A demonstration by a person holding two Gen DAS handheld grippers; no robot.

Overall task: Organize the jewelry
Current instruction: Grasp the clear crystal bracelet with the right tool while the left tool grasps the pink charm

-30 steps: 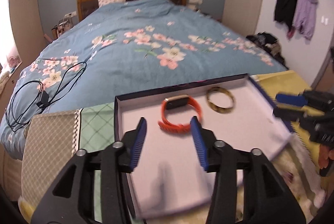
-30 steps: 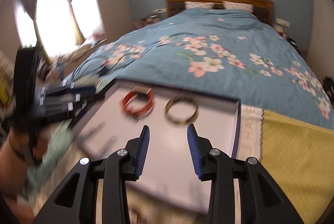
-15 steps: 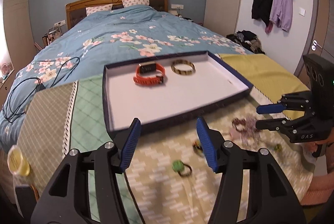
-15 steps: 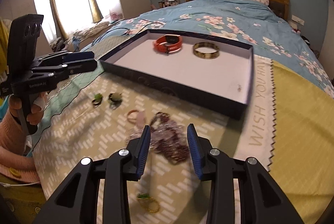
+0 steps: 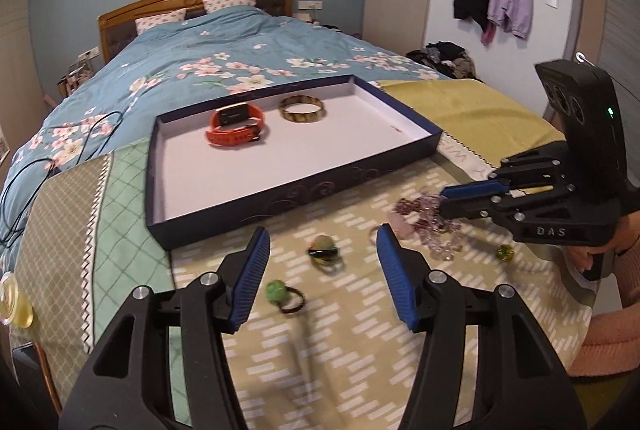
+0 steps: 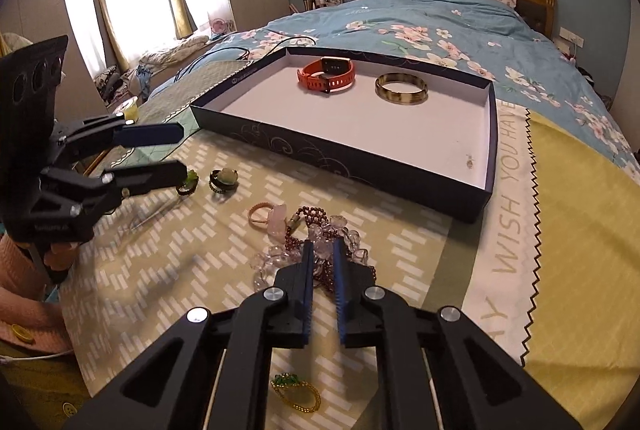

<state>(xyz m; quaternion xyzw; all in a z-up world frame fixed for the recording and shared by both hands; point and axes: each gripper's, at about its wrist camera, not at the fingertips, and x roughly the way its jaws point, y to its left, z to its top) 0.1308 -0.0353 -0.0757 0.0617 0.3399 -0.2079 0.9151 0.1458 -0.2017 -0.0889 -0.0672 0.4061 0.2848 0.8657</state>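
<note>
Both grippers have pulled back from over the tray (image 6: pixel 490 133) and dropped low over the patterned cloth where the loose jewelry lies. The right gripper (image 6: pixel 322 250) has just snapped nearly shut, its jaws pinching the heap of clear and dark red beads (image 6: pixel 316 242) right at its tips. The left gripper (image 5: pixel 320 250) is half open and holds nothing. A ring with a pale stone (image 5: pixel 323 250) sits between its tips, and a green ring (image 5: pixel 280 294) lies a bit nearer. The orange watch (image 6: pixel 327 73) and the gold bangle (image 6: pixel 401 88) lie side by side at the far end of the tray. The tray is straight ahead of the right gripper, beyond the beads, so I think the beads must be lifted and carried forward over the near wall.
</note>
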